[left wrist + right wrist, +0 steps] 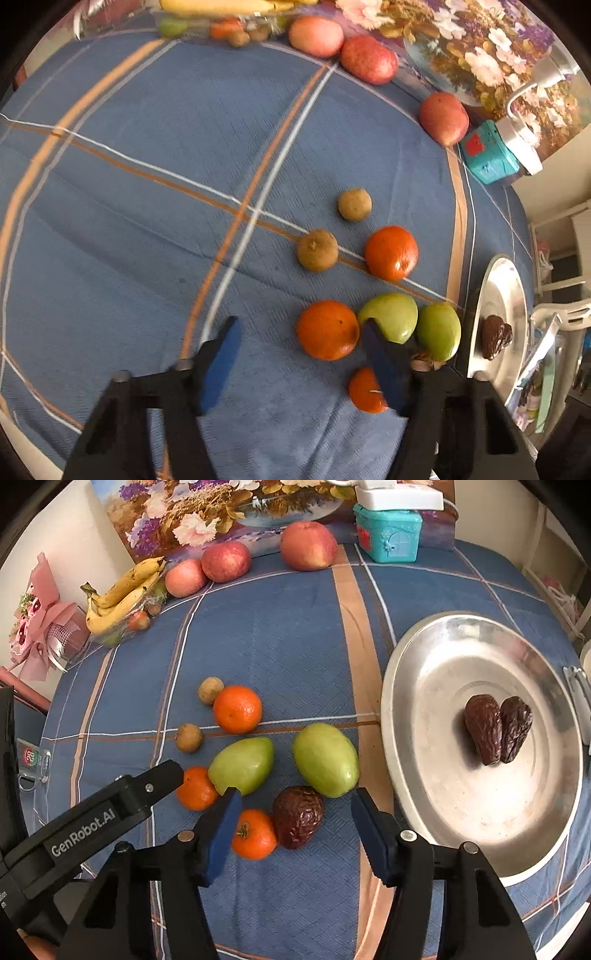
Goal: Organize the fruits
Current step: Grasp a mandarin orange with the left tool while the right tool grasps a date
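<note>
— What lettering can be read?

— "GenRobot.AI" is printed in white on the side of the black plastic left tool (pixel 110 808), as seen from the right wrist view.

— Anything else?

— A small clear-cased tag with a red and green round mark (pixel 32 758) is seen at the table's left edge; digits seem printed on it, but they cannot be made out. No other writing is legible.

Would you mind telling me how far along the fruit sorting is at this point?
Done: two dark wrinkled fruits lie together on the metal plate. In hand: nothing; the right tool is open over the third dark fruit, and the left tool is open too. Left on the cloth: three oranges, two green fruits and two small brown fruits.
</note>
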Action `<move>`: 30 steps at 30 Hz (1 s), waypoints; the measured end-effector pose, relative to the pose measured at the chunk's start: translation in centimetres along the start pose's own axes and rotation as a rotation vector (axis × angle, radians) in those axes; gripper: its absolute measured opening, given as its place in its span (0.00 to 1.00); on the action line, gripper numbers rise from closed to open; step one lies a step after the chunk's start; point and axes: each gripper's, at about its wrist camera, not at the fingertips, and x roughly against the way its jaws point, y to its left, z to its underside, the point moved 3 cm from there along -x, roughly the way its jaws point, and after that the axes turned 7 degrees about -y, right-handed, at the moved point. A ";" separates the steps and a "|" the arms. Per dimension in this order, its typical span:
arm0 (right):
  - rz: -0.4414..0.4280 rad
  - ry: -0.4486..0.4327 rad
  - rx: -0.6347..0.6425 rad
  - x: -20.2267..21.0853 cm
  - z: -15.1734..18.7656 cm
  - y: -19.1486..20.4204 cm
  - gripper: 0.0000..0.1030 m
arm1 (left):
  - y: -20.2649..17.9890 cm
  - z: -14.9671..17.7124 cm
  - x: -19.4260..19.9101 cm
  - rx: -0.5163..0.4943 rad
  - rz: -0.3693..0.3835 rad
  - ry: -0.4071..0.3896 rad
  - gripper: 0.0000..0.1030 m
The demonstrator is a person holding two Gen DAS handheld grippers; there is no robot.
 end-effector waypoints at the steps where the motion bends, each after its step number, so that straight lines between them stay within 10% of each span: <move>1: -0.006 0.007 -0.004 -0.2 0.1 0.0 0.60 | 0.1 0.1 -0.1 0.012 0.021 0.005 0.55; 5: -0.023 0.035 -0.013 -0.9 0.5 -0.1 0.50 | 0.0 0.3 0.0 0.047 0.095 0.013 0.35; 12: -0.037 0.057 -0.037 -1.7 0.7 -0.7 0.33 | -0.2 0.1 0.6 0.044 0.087 -0.007 0.34; 30: -0.065 -0.104 -0.046 3.4 -1.2 -1.0 0.33 | -1.8 -1.6 5.2 -0.012 0.127 -0.145 0.34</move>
